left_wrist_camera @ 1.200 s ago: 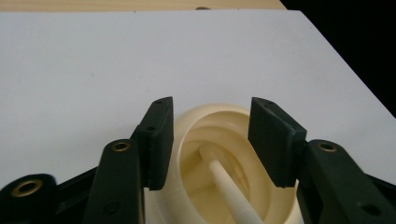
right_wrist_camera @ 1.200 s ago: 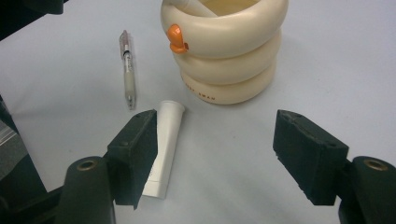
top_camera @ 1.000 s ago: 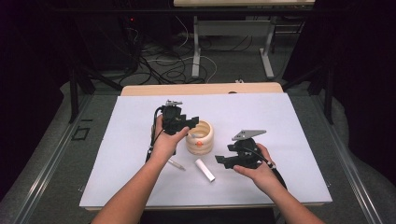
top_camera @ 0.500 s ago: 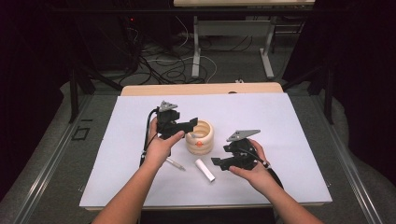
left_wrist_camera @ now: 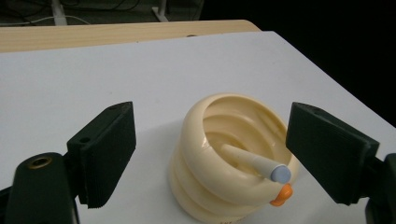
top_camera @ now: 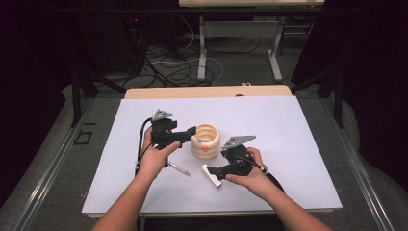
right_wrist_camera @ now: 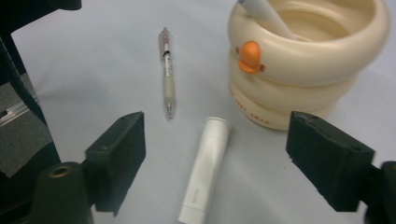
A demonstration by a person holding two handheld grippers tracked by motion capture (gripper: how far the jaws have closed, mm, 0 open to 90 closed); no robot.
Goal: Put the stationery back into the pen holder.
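A cream ribbed duck cup (top_camera: 206, 141) stands mid-table with a pen (left_wrist_camera: 254, 163) leaning inside it. My left gripper (top_camera: 191, 132) sits just left of the cup. Its jaws have just been opening and stand wide, and in the left gripper view the cup (left_wrist_camera: 233, 163) lies ahead between the pads, untouched. My right gripper (top_camera: 210, 170) hovers at a white tube (top_camera: 212, 175) lying in front of the cup. Its jaws have also just opened wide, with the tube (right_wrist_camera: 205, 170) below between them, not pressed. Another pen (top_camera: 179, 168) lies on the sheet.
A white sheet (top_camera: 298, 125) covers the wooden table (top_camera: 207, 91). In the right gripper view the loose pen (right_wrist_camera: 167, 72) lies left of the tube and the cup (right_wrist_camera: 308, 60) at upper right. Cables and table legs sit on the floor beyond.
My left gripper has drawn back leftward from the cup, its jaws wider. The right gripper has shifted left toward the white tube. Cup, tube and loose pen have not moved.
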